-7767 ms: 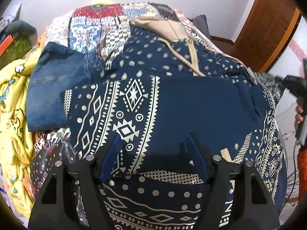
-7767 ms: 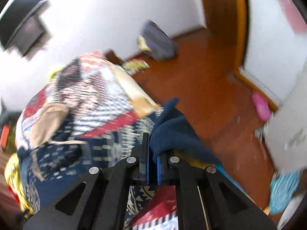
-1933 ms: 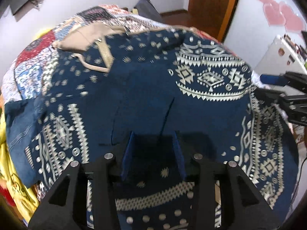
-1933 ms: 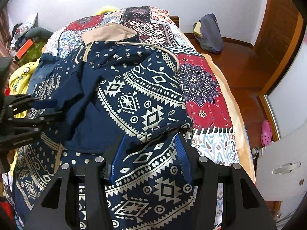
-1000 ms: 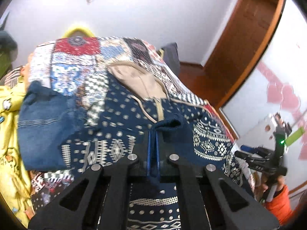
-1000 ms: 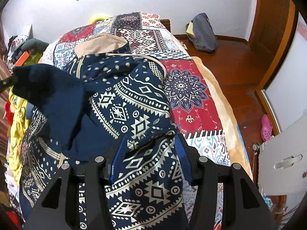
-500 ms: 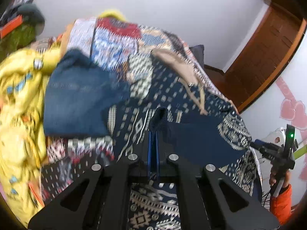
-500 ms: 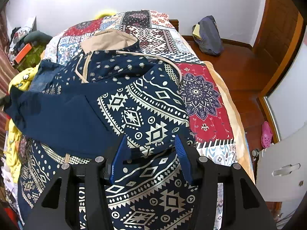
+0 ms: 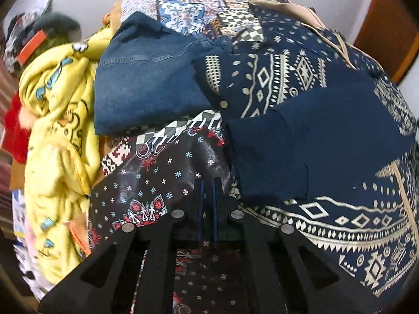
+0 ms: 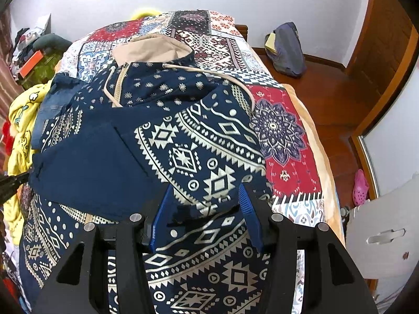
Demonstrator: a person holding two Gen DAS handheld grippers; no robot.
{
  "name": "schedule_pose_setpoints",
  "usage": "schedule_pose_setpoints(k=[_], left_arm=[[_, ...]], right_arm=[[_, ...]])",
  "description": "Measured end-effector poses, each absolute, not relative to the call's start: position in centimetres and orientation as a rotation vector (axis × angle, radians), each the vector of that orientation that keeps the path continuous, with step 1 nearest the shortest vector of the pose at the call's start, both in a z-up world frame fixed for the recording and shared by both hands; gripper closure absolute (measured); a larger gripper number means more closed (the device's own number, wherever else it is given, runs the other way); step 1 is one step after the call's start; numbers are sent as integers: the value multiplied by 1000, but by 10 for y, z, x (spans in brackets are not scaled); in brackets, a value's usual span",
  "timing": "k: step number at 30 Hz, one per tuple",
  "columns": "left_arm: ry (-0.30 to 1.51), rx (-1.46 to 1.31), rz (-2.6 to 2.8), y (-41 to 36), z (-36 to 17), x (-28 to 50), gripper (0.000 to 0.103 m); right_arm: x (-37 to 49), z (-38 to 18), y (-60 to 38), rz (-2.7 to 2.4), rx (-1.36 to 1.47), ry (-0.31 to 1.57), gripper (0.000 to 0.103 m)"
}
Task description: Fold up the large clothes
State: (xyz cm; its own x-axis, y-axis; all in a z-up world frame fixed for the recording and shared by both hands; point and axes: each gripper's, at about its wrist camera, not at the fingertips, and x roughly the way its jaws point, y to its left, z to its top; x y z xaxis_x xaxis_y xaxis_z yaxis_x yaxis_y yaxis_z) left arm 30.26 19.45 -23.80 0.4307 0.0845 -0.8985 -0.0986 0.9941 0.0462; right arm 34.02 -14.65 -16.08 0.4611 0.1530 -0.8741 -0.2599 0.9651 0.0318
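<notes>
A navy hoodie with cream tribal print and a tan hood (image 10: 154, 48) lies spread on the bed. Its plain navy sleeve (image 9: 327, 130) lies folded across the body, also seen in the right wrist view (image 10: 91, 162). My left gripper (image 9: 208, 183) has its jaws close together with a narrow gap, empty, over the bedspread just left of the sleeve cuff (image 9: 267, 167). My right gripper (image 10: 204, 206) is open and empty, hovering over the hoodie's patterned right side (image 10: 188, 154).
A folded denim garment (image 9: 146, 83) and a yellow cartoon-print garment (image 9: 57, 136) lie left of the hoodie on the patchwork bedspread (image 10: 282, 136). A bag (image 10: 286, 49) sits on the wooden floor by the wall. A white cabinet (image 10: 387, 227) stands at right.
My left gripper carried the navy sleeve across the hoodie to the left, laid it down and let go of it. The right gripper stayed open over the hoodie.
</notes>
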Motion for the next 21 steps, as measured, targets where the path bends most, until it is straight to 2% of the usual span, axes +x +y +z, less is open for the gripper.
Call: schedule_pose_setpoints(k=[6, 7, 11, 12, 14, 15, 16, 21], left_arm=[[1046, 11, 75, 185, -196, 312, 96], [1033, 5, 66, 184, -188, 317, 92], [934, -8, 41, 175, -146, 341, 58], [910, -10, 45, 172, -138, 348, 54], [865, -13, 53, 167, -123, 361, 45], [843, -14, 56, 163, -116, 369, 44], [831, -17, 54, 162, -112, 376, 43], [820, -34, 56, 149, -104, 426, 26]], right_arm=[[353, -140, -135, 271, -124, 1007, 55], [356, -134, -133, 277, -125, 991, 55], [368, -108, -120, 295, -145, 920, 55], [372, -101, -116, 299, -151, 901, 53], [380, -90, -108, 309, -160, 870, 38], [384, -86, -105, 315, -160, 848, 29], [389, -81, -101, 320, -168, 823, 26], [422, -77, -83, 325, -193, 798, 26]])
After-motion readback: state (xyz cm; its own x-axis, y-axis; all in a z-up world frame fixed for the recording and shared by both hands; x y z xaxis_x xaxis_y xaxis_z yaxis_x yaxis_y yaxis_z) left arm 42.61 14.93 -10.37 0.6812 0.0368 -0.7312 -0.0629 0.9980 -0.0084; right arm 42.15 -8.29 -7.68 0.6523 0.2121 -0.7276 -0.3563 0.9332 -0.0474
